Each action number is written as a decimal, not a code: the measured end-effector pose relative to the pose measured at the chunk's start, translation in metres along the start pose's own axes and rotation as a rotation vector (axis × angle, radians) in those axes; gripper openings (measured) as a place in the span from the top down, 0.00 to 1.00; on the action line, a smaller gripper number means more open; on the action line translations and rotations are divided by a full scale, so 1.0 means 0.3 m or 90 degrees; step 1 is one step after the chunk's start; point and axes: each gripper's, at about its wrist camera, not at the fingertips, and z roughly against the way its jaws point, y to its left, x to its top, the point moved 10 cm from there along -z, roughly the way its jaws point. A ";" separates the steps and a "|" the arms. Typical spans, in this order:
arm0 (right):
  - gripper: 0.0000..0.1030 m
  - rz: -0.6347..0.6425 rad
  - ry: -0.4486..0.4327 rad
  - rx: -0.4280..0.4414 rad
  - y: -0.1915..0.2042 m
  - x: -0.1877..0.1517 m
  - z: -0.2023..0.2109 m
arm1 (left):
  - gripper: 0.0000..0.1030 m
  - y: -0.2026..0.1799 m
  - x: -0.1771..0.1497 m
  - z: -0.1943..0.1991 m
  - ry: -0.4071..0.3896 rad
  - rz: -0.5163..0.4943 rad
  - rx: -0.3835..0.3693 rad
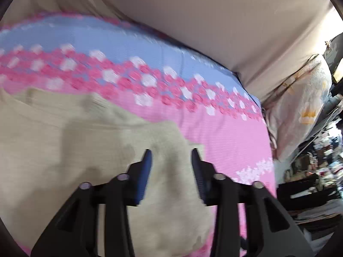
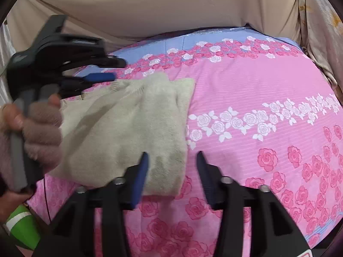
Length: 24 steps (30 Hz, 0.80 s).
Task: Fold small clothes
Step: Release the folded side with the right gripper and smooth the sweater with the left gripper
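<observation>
Cream knit garment point(image 2: 128, 128) between parted tongs, pink bedsheet point(image 2: 268, 81) rightward.

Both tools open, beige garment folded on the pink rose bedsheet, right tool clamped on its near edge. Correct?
Not quite. The right tool is open and clamps nothing; the right wrist view shows its fingers apart over the near edge of the beige garment. The rest holds: left tool open, garment folded on the pink rose bedsheet.

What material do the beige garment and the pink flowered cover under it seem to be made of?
The beige garment looks like soft fleece or fuzzy knit: its surface is matte and nappy, and it folds thickly. The pink cover looks like thin woven cotton or polyester, smooth, with printed roses and fine stripes. The exact fibre cannot be told.
</observation>
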 end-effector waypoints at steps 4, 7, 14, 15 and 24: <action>0.49 -0.028 -0.022 0.005 0.023 0.086 -0.074 | 0.59 0.119 -0.032 0.122 -0.021 -0.014 0.055; 0.43 -0.038 -0.025 0.009 0.043 0.173 -0.150 | 0.58 0.223 -0.059 0.202 -0.030 -0.010 0.099; 0.91 -0.102 -0.016 -0.026 0.009 0.266 -0.237 | 0.57 0.418 -0.102 0.333 -0.040 -0.010 0.186; 0.91 -0.113 -0.013 -0.043 -0.014 0.258 -0.248 | 0.57 0.448 -0.107 0.350 -0.043 -0.003 0.194; 0.55 -0.138 -0.014 -0.053 0.006 0.147 -0.110 | 0.52 0.841 -0.190 0.551 -0.060 0.154 0.297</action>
